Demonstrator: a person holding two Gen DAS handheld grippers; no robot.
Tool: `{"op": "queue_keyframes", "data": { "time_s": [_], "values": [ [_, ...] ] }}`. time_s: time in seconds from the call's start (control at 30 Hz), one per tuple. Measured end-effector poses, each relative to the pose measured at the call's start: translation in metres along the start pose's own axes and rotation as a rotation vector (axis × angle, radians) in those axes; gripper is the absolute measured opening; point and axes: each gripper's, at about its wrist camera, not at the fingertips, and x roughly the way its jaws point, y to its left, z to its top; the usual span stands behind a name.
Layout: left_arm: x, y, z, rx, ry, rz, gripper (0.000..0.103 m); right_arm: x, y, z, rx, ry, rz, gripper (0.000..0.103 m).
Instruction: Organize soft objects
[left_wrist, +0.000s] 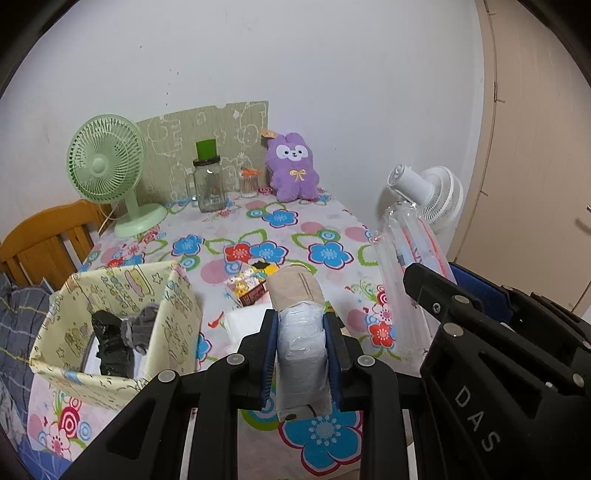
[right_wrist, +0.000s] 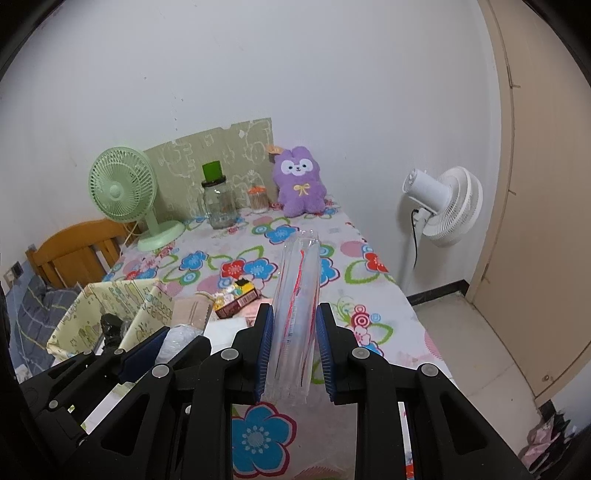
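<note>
Fabric storage box (left_wrist: 110, 325) with a pale yellow cartoon print stands at the tabletop's near left corner, open-topped, holding a black bundle (left_wrist: 110, 350) and a grey cloth (left_wrist: 142, 326). Just to its right the left gripper (left_wrist: 301, 347) clamps a plastic-wrapped beige roll (left_wrist: 297, 295) lifted above the floral tablecloth (left_wrist: 325, 229). Near the right edge the right gripper (right_wrist: 293, 350) pinches a clear plastic sleeve (right_wrist: 297, 288) with red markings, tilted upward. A glass jar (left_wrist: 209, 186) with a green cap stands at the far edge, beside a purple plush (left_wrist: 291, 168) and a small lidded jar of cotton swabs (left_wrist: 248, 184).
</note>
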Motion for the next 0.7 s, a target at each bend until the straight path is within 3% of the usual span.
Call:
{"op": "queue_keyframes", "data": {
  "time_s": [0.7],
  "values": [
    [-0.015, 0.023, 0.022, 0.007, -0.045, 0.019, 0.023, -0.006, 0.028, 0.024, -0.034, -0.025, 0.017, 0.027]
  ]
}}
